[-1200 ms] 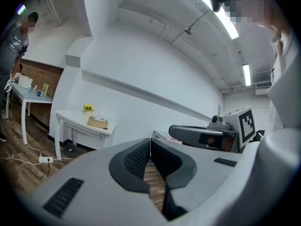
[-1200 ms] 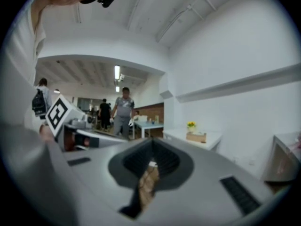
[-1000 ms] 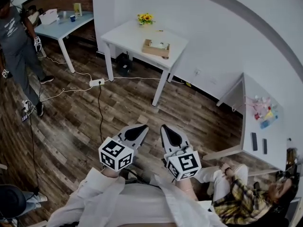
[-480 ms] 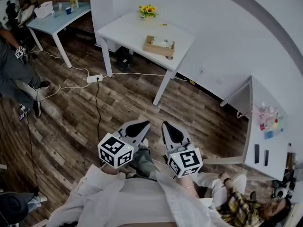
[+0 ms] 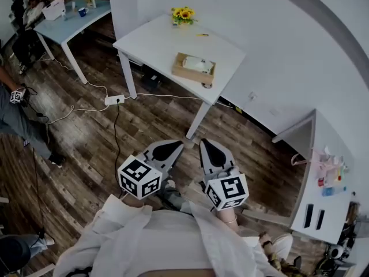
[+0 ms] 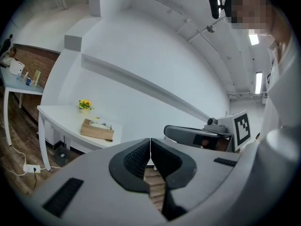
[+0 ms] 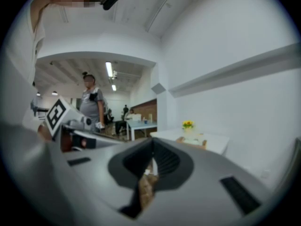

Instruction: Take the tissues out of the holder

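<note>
A wooden tissue holder (image 5: pixel 195 69) with white tissues in it lies on a white table (image 5: pixel 161 39), near its right side. It also shows far off as a small wooden holder (image 6: pixel 96 129) and as a low holder (image 7: pixel 193 141). My left gripper (image 5: pixel 168 150) and right gripper (image 5: pixel 209 152) hang side by side over the wood floor, well short of the table, both pointing toward it. Both are shut with nothing between the jaws. In the left gripper view its gripper (image 6: pixel 150 143) is closed tip to tip, as is the gripper (image 7: pixel 153 143) in the right gripper view.
Yellow flowers (image 5: pixel 183 14) stand at the table's far edge. A power strip (image 5: pixel 115 100) and cables lie on the floor to the left. A light blue table (image 5: pixel 75 21) is at the back left, another white table (image 5: pixel 326 172) at the right. A person (image 5: pixel 20 105) stands at the left.
Both grippers and the head have advanced toward the white table, which now sits nearer and more central. The standing person has slid off to the left, and the seated person at lower right has dropped out of view.
</note>
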Available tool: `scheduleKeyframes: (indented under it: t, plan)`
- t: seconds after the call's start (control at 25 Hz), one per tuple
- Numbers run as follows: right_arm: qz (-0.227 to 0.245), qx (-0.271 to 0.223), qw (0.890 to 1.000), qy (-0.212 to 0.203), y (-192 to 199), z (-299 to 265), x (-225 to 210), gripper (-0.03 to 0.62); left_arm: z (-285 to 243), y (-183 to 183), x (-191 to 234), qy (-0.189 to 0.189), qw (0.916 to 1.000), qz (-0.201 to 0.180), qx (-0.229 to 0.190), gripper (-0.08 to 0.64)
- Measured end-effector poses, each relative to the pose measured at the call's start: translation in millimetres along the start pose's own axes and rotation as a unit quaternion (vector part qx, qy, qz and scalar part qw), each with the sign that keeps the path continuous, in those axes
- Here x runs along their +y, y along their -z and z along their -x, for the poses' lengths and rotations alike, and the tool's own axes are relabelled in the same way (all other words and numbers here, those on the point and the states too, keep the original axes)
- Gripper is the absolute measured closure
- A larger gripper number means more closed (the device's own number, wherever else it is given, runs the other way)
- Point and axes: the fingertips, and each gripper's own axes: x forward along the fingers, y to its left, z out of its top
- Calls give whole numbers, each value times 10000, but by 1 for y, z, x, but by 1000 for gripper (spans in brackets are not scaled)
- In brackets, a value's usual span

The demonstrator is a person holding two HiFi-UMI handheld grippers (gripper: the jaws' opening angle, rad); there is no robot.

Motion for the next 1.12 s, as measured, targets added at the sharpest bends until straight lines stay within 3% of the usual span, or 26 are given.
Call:
scheduleKeyframes:
  t: [0.12,0.28,0.48,0.64,1.0,1.12]
  plan:
    - [-37,-14,10000,-79,-4,-19,-20,583,-25,-13,17,-60,9999,45,-71,534]
    - [-95,-14,9997,-210,-4,-40,-41,583,-55,-24,22,127,9997,112,-164,534]
    - [-491,-11,9987,-137,7,-61,-55,583,-73,-25,40,104,9996,220,-145,534]
    - [-496,109,9987,-75,14,-80,-65,583,-85,-33,58,182,9992,242,-262,534]
    - [-484,9,9985,274,1,-150,-123,583,-142,-63,134,341,9993,131,-47,534]
    - [-432,-111,9983,379,-17,-179,-142,583,-162,-79,164,460,9984,336,49,534]
